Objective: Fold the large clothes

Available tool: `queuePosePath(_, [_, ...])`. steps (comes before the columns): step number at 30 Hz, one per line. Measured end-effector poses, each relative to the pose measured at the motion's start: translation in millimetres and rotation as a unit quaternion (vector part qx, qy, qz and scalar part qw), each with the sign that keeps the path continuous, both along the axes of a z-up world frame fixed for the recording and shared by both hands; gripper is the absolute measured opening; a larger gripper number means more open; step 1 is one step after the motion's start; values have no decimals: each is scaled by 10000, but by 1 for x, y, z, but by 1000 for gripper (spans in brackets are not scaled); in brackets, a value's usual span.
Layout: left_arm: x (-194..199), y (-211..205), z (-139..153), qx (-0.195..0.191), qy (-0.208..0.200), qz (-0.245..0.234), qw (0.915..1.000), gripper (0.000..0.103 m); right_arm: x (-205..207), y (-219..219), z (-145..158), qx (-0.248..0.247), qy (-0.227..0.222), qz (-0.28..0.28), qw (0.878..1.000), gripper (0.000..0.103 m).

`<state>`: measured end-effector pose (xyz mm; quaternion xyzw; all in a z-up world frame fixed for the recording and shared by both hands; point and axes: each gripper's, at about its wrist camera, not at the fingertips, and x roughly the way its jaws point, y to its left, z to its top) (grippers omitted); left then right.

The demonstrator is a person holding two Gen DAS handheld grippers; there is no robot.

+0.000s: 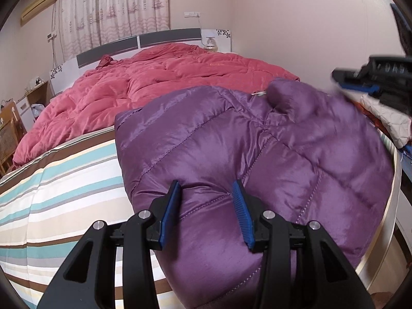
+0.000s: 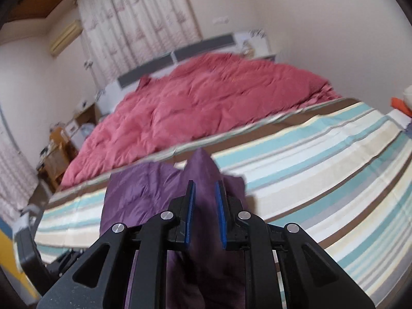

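Broadly, the fold looks part-way through; judged from how the garment lies, not finished.

Bed (image 1: 64,170): striped sheet covers the near half. A pink quilt (image 1: 164,77) is heaped toward 12 o'clock against the headboard (image 1: 139,43). Curtain (image 1: 116,7) hangs behind it.

Purple down jacket (image 1: 257,154): the task's thing. Left wrist view shows it on the near part of the bed, from centre out to 3 o'clock, its bulk reaching the bed's edge at 4 o'clock. The quilted panels look doubled into one thick slab, with a rounded lump of fabric at 1 o'clock that may be a collar, hood or sleeve end; cannot tell which. Its left edge, at 9 o'clock of the garment, is fairly straight. No sleeve is seen lying loose.

Right gripper (image 2: 205,200): fingers nearly together, pinching a peaked fold of the purple fabric, which rises to a point at 12 o'clock beyond the tips and hangs slack below. The picture is blurred, so which part of the jacket this is cannot be told. The same gripper shows dark and blurred at 2 o'clock in the left wrist view.

Left gripper (image 1: 207,195): fingers moderately spread, clamped on a puffy roll of the jacket's near edge; fabric bulges between the pads.

Assessment: both ends are gripped, so a fold is in hand. Left to do: lay the raised part down, square the edges, flatten the puff.
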<state>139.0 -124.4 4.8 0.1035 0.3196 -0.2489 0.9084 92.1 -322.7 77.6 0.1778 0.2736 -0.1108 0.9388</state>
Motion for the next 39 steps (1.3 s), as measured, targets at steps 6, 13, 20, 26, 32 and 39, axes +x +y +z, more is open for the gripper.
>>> queuePosePath(6, [0, 0, -2, -60, -47, -14, 10000, 42, 11, -2, 7, 10, 159, 316, 9994, 15])
queuePosePath(13, [5, 4, -5, -111, -9, 14, 9999, 42, 83, 23, -47, -675, 1036, 508, 9910, 15])
queuePosePath(20, [5, 2, -9, -209, -9, 46, 9998, 44, 70, 24, -119, -447, 1053, 292, 9930, 15])
queuePosePath(26, [33, 7, 22, -854, 590, 465, 9935, 57, 74, 21, -120, -356, 1121, 392, 9923, 15])
queuePosePath(32, [84, -19, 16, -207, 742, 971, 9923, 64, 80, 22, -119, -427, 1253, 465, 9901, 15])
queuePosePath(39, [120, -27, -26, 314, 890, 1143, 9890, 70, 93, 26, -121, -608, 1557, 579, 9842, 15])
